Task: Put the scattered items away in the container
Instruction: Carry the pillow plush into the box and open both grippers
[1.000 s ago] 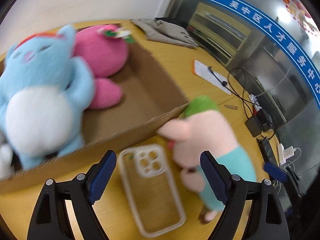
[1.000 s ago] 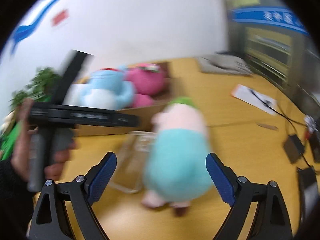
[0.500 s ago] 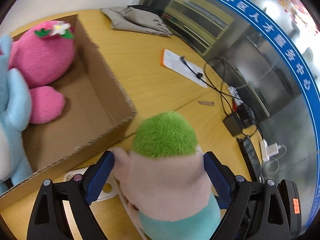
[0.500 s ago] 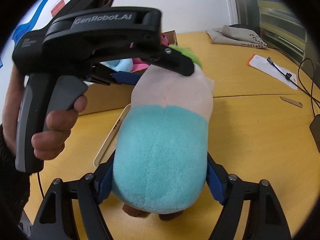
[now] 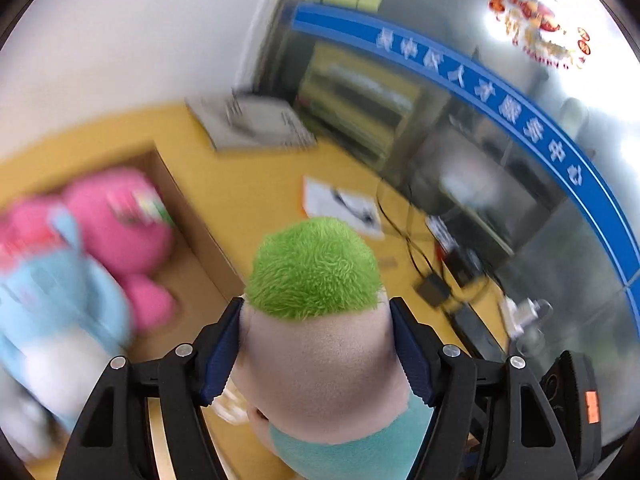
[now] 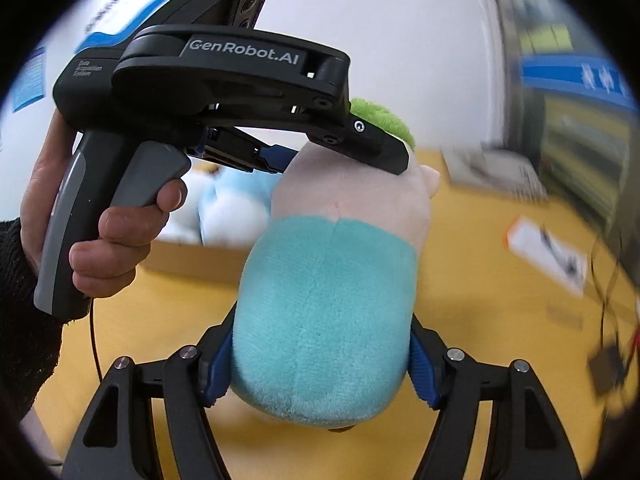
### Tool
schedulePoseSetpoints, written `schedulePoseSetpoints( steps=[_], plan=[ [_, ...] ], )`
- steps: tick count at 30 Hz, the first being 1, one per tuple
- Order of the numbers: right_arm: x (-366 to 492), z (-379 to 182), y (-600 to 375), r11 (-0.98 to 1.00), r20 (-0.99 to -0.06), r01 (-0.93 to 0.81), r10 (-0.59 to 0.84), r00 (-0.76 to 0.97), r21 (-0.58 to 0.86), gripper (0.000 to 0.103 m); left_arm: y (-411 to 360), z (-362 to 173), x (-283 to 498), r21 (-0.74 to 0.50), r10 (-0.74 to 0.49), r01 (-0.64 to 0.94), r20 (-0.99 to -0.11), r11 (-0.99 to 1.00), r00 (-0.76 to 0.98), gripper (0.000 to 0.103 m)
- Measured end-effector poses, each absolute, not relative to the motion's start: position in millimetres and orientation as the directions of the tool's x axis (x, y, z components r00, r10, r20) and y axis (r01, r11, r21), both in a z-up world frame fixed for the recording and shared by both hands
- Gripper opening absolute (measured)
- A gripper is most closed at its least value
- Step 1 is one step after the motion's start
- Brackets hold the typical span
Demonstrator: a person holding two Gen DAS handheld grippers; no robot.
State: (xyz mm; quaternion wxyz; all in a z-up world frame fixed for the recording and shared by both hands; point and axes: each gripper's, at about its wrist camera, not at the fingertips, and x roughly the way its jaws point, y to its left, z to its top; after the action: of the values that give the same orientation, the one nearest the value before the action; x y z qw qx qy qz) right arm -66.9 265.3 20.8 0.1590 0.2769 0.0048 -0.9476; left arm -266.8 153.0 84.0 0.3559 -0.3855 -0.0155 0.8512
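So both grippers are clamping the same plush right now, the one with the green fuzzy top (image 5: 314, 268), pinkish middle and teal bottom. The left gripper (image 5: 316, 344) is squeezing the pale upper part just under the green hair, and the right gripper (image 6: 320, 364) is pinching the teal lower body; both sets of jaws have just been closing in on it, and the pads are pressing into the fabric on either side. From the right wrist view the toy looks like it's hanging clear of the yellow table (image 6: 472, 280), so I'd say the carry step is underway. The cardboard box (image 5: 196, 216) is sitting to the left and a bit farther off, already holding a pink plush (image 5: 120, 220) and a blue plush (image 5: 60, 292). Next move, I'm guessing: swing the toy left over the box's near wall, aim for the bare patch of floor on the right side, and let both grips go together so it isn't dangling from one end.
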Motion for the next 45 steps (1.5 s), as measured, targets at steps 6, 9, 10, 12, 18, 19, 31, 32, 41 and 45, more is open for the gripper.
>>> schedulePoseSetpoints(
  steps=[6,9,10,12,18,19,31,32,41,45],
  plan=[
    [-162.4,50.6,234.5,-0.92,-0.44,0.392,-0.352,-0.826,-0.001,0.07,124.0,111.7,-343.4,-0.288,0.559,-0.507,-0.632,-0.812,-0.537,0.075],
    [-196.3,34.3,226.1,-0.918,-0.459,0.397,-0.35,-0.817,-0.007,0.07,129.1,85.4,-375.5,-0.293,0.53,-0.474,-0.677,-0.83,-0.51,0.075],
    [-207.0,22.7,223.8,-0.919,-0.478,0.394,-0.344,-0.808,-0.004,0.07,133.4,70.2,-383.9,-0.291,0.519,-0.468,-0.7,-0.834,-0.49,0.075],
    [-221.8,-1.0,221.3,-0.926,-0.534,0.378,-0.313,-0.785,-0.012,0.07,143.1,38.3,-396.0,-0.306,0.517,-0.469,-0.739,-0.828,-0.431,0.075],
    [-223.4,-37.7,237.1,-0.94,-0.632,0.342,-0.275,-0.725,0.017,0.07,167.3,-5.7,-393.6,-0.306,0.53,-0.503,-0.751,-0.808,-0.395,0.078],
    [-222.4,-37.0,236.3,-0.943,-0.647,0.334,-0.26,-0.717,0.009,0.071,171.8,-7.6,-393.0,-0.276,0.51,-0.511,-0.761,-0.814,-0.401,0.08],
    [-183.7,1.3,249.3,-0.959,-0.66,0.278,-0.24,-0.712,0.049,0.079,194.7,-19.7,-403.3,-0.199,0.423,-0.48,-0.803,-0.854,-0.42,0.09],
    [-179.4,3.3,252.3,-0.961,-0.661,0.272,-0.241,-0.71,0.058,0.078,196.6,-19.7,-402.9,-0.19,0.411,-0.471,-0.806,-0.862,-0.427,0.09],
    [-138.7,7.0,287.8,-0.967,-0.653,0.197,-0.254,-0.714,0.161,0.079,134.7,37.8,-331.7,-0.217,0.444,-0.432,-0.716,-0.875,-0.539,0.09],
    [-121.9,4.1,283.9,-0.961,-0.65,0.214,-0.275,-0.708,0.175,0.079,81.3,47.2,-269.1,-0.207,0.43,-0.409,-0.687,-0.889,-0.586,0.102]
  ],
)
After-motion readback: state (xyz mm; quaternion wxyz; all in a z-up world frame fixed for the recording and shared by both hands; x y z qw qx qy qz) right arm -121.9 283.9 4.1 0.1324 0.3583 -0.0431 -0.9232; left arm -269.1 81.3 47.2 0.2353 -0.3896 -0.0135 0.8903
